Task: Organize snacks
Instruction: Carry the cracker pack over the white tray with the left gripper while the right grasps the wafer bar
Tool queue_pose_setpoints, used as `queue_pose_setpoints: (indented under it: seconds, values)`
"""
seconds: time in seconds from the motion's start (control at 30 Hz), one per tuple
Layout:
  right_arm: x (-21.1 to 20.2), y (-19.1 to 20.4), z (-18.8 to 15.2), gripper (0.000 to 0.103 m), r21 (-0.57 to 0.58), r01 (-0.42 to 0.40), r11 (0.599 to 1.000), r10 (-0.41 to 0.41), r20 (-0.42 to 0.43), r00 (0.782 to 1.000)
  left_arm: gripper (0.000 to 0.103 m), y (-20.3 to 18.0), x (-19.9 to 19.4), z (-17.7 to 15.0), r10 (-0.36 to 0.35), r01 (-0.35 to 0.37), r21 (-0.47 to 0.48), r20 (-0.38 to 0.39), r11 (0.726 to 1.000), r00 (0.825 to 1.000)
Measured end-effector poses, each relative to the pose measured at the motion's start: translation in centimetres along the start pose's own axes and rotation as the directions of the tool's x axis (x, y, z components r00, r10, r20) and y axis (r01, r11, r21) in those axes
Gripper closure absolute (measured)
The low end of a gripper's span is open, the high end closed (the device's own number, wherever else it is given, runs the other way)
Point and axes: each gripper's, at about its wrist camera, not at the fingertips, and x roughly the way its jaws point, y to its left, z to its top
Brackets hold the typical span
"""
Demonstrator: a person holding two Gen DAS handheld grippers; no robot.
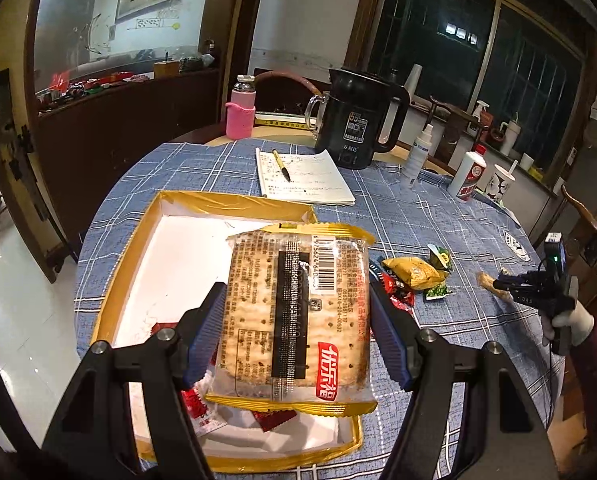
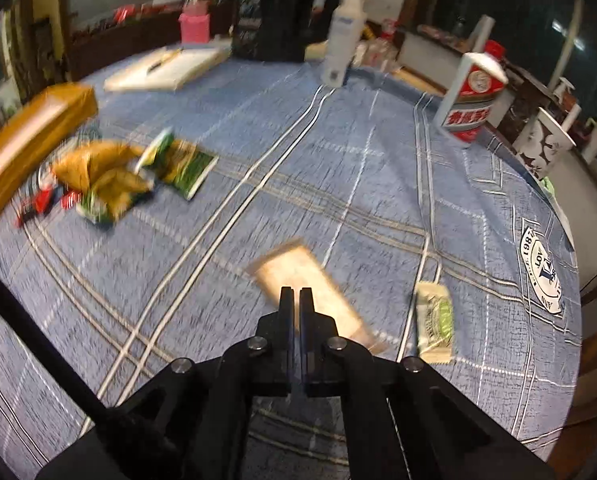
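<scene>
Blue-padded fingers of the left gripper press on both long sides of a cracker packet, a clear wrapper with gold ends and a red label, held at the centre of the left wrist view. Behind and under the packet lies a shallow gold box with a white floor; red sachets lie at its lower edge, partly hidden by the packet and the left finger.

In the right wrist view, the right gripper sits low in the centre, its jaws nearly together with only a thin slit between them, and nothing visible in that slit. Just past the tips, a tan wrapped snack lies flat on the cloth, blurred. To the lower right of it lies a small pale packet with green print, apart from the gripper.

Further out, at the left of that view, a loose heap of yellow and green snack bags with small red pieces rests on the blue checked tablecloth, near the gold box's side at the far left edge. In the left wrist view the same heap shows to the right of the cracker packet, and the right gripper, held by a white-gloved hand, appears at the right edge over the tan snack.

At the back of the table stand a black kettle, a notebook with a pen across it, a bottle in a pink sleeve, a white spray bottle and a red-and-white bottle.
</scene>
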Motion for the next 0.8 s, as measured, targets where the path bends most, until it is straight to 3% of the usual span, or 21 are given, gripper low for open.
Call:
queue_pose_setpoints:
  seconds: [0.03, 0.07, 0.17, 0.23, 0.3, 0.33, 0.47, 0.67, 0.8]
  values:
    - [0.2, -0.2, 0.1, 0.054, -0.001, -0.006, 1.000, 0.006, -0.011, 1.000, 0.033, 0.2, -0.1, 0.0, 0.003, -0.003, -0.003, -0.001, 1.000, 1.000]
    - [0.6, -0.3, 0.4, 0.052, -0.028, -0.013, 1.000, 0.012, -0.021, 1.000, 0.033, 0.4, 0.0, 0.0, 0.008, -0.008, -0.007, -0.002, 1.000, 1.000]
    - [2.1, 0.3, 0.6, 0.052, -0.117, -0.004, 0.993, -0.005, -0.075, 0.997, 0.033, 0.7, 0.2, -0.1, 0.024, -0.024, -0.018, -0.007, 1.000, 1.000]
    - [2.2, 0.4, 0.7, 0.055, -0.167, -0.018, 0.986, 0.008, -0.059, 0.998, 0.033, 0.7, 0.5, -0.2, 0.031, -0.031, -0.026, -0.011, 0.999, 0.999]
    - [2.4, -0.1, 0.7, 0.060, -0.167, -0.070, 0.983, 0.056, -0.084, 0.995, 0.033, 0.7, 0.9, -0.2, 0.033, -0.034, -0.036, -0.016, 0.999, 0.999]
    - [2.4, -0.3, 0.7, 0.071, -0.161, -0.108, 0.981, 0.093, -0.100, 0.991, 0.033, 0.8, 1.1, -0.3, 0.033, -0.034, -0.041, -0.018, 0.999, 0.999]
    - [1.9, -0.7, 0.1, 0.071, -0.128, -0.162, 0.979, 0.146, -0.126, 0.981, 0.033, 0.2, 1.8, -0.4, 0.033, -0.034, -0.042, -0.026, 0.999, 0.999]
    - [-0.3, 0.1, -1.3, 0.072, -0.032, -0.204, 0.978, 0.202, -0.070, 0.977, 0.033, 0.0, 1.9, -0.2, 0.020, -0.021, -0.035, -0.027, 0.999, 0.999]
    - [-3.2, 2.4, 0.2, 0.072, -0.012, -0.235, 0.972, 0.235, 0.019, 0.972, 0.033, 0.6, 1.7, 0.2, 0.031, -0.032, -0.027, -0.033, 0.999, 0.999]
